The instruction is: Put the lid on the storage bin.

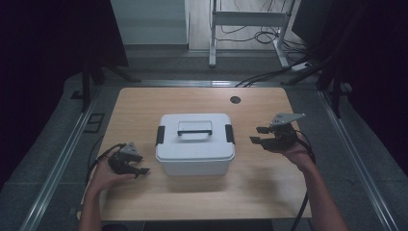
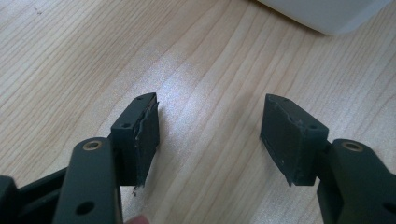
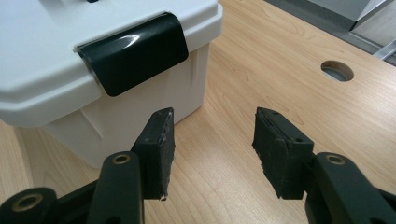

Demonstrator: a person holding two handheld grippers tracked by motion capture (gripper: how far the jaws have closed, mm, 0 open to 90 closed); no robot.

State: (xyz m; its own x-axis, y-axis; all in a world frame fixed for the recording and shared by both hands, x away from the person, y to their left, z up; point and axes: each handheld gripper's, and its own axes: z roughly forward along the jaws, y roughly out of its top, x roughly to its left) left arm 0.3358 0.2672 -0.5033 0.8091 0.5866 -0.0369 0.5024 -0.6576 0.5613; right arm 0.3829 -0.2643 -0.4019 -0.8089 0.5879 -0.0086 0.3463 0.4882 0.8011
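From above, your white lidded box (image 1: 195,144) sits mid-table between both spread, empty grippers. Your left gripper (image 2: 210,135) hovers over bare wood (image 2: 70,56). Your right gripper (image 3: 212,149) faces a black latch (image 3: 135,58); rigid, probably slippery plastic, so grip the latches.

No text, label, brand, number or sign can be read anywhere: the box (image 1: 195,143) and table (image 1: 144,103) are plain.

The high view is dim and dark at its sides, with a soft shadow under the box (image 1: 195,144), while the latch (image 3: 133,51) shows glare.
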